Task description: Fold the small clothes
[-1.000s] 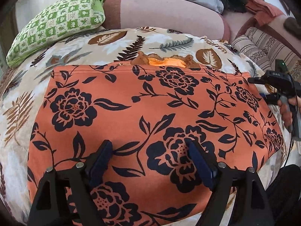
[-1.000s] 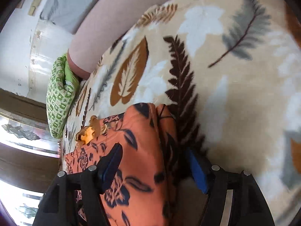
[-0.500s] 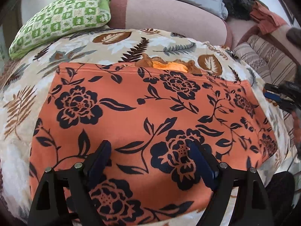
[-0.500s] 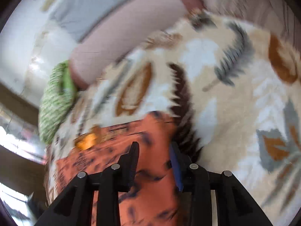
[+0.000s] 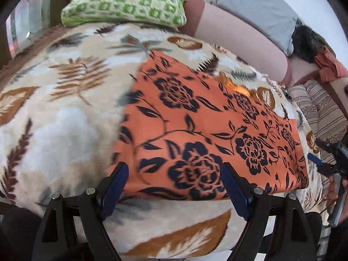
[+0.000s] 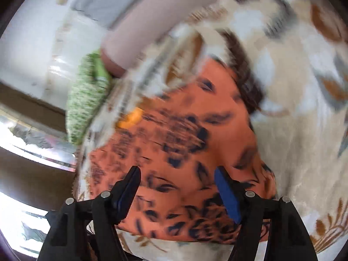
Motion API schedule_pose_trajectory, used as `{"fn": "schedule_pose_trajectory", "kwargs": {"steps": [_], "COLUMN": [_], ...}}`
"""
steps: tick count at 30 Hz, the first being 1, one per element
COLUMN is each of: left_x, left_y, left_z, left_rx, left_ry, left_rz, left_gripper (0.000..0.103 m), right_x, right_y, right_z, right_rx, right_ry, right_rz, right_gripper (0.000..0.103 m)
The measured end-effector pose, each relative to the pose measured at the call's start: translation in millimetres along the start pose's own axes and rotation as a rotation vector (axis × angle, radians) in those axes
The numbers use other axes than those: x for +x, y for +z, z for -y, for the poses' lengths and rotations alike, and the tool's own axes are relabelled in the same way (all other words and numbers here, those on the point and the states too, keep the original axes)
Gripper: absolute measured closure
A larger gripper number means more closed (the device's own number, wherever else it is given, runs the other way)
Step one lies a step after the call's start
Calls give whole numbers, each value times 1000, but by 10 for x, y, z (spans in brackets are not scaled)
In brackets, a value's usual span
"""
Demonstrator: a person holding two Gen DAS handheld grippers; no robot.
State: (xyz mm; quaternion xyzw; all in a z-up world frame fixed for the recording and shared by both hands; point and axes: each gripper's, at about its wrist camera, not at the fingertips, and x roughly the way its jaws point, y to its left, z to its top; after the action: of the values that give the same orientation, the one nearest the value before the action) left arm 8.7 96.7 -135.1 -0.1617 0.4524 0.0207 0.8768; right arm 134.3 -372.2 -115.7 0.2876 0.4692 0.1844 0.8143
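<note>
Two tools, one garment, one bed: your stock at this moment.

Item one: orange garment point(image 5: 208, 130) with a dark flower print, lying flat and folded on the leaf-patterned blanket point(image 5: 56, 130) that covers the bed. Seen from your left wrist, its near edge runs just ahead of the fingertips; a brighter orange scrap point(image 5: 238, 89) peeks out at its far edge. Your right wrist view is smeared by motion, yet the same garment point(image 6: 195, 141) fills its middle.

Item two: your left tool point(image 5: 174, 187), spread wide, nothing between its blue pads point(image 5: 233, 192). It hovers over the near edge of the garment, with cloth showing in the gap between the fingers but not pinched.

Item three: your right tool point(image 6: 177, 187), jaws just opened after a narrower set, now standing apart above the garment. The cloth lies below and between the pads, and they do not press on it. This tool point(image 5: 319, 163) also shows at the right edge of your left wrist view, past the garment's right end, with your hand point(image 5: 333, 191) on its grip.

Item four: surroundings. Green checked pillow point(image 5: 126, 6) at the head of the bed, pink bolster point(image 5: 237, 37) beside it, grey pillow point(image 5: 256, 8) behind, striped cushions point(image 5: 322, 111) at the right.
</note>
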Motion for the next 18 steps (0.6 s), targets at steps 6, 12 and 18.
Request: {"fn": "schedule_pose_trajectory", "kwargs": {"steps": [6,12,18], "left_x": [286,104,9], "left_y": [-129,-42,28], "left_z": [-121,-88,-58], "left_rx": [12,-9,-7], "left_ry": [155,129,141], "left_rz": [-131,-97,-80], "left_gripper": [17,17,17], "right_x": [468,181,915], "right_y": [-205,-247,-776], "right_z": [270,-600,-675], "right_rx": [89,-103,-58], "right_ry": [-148,-28,133], "right_rz": [-123,-27,-253], "right_gripper": [19,19,18]}}
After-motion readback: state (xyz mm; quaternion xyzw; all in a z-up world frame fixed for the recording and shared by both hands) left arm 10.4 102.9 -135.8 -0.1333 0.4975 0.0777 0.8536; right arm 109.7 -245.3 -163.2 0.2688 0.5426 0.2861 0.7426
